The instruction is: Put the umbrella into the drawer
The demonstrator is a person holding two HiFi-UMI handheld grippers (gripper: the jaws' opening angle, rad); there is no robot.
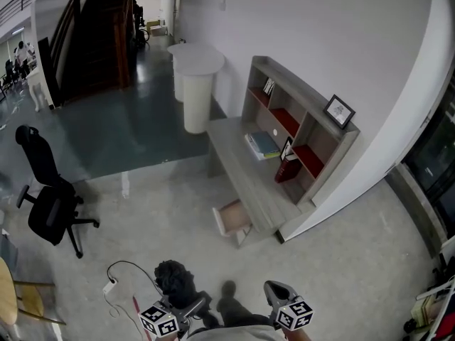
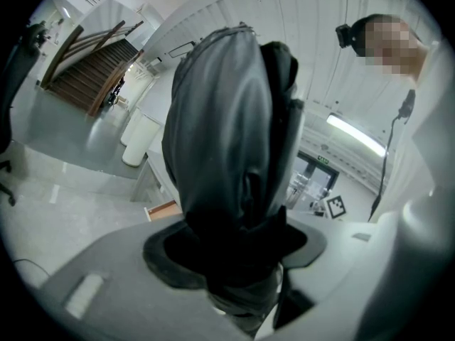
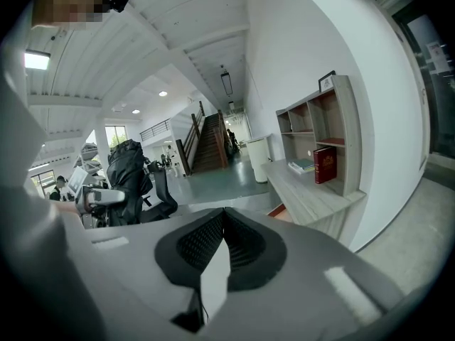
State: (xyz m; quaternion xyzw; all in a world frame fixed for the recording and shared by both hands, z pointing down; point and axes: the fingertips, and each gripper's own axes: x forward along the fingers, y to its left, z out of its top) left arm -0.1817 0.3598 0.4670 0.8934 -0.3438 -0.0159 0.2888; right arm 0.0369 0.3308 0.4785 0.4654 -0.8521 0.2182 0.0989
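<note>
My left gripper (image 1: 190, 305) is shut on a folded black umbrella (image 1: 174, 278), which stands up from between its jaws. In the left gripper view the umbrella (image 2: 227, 126) fills the middle and hides the jaws' tips (image 2: 234, 241). My right gripper (image 1: 279, 293) is shut with nothing in it; its ribbed pads meet at the tips (image 3: 224, 216). The right gripper view also shows the umbrella (image 3: 129, 170) to the left. The open drawer (image 1: 233, 218) sticks out under the grey desk (image 1: 238, 170), some way ahead of both grippers. It shows small as the drawer (image 2: 162, 209) and the drawer (image 3: 279, 210).
A shelf unit on the desk holds a red book (image 1: 288, 169), flat books (image 1: 263, 144) and a picture frame (image 1: 340, 111). A black office chair (image 1: 46, 194) stands at left. A white round pedestal table (image 1: 197, 84) is beyond the desk. A cable with a white plug (image 1: 111, 287) lies on the floor.
</note>
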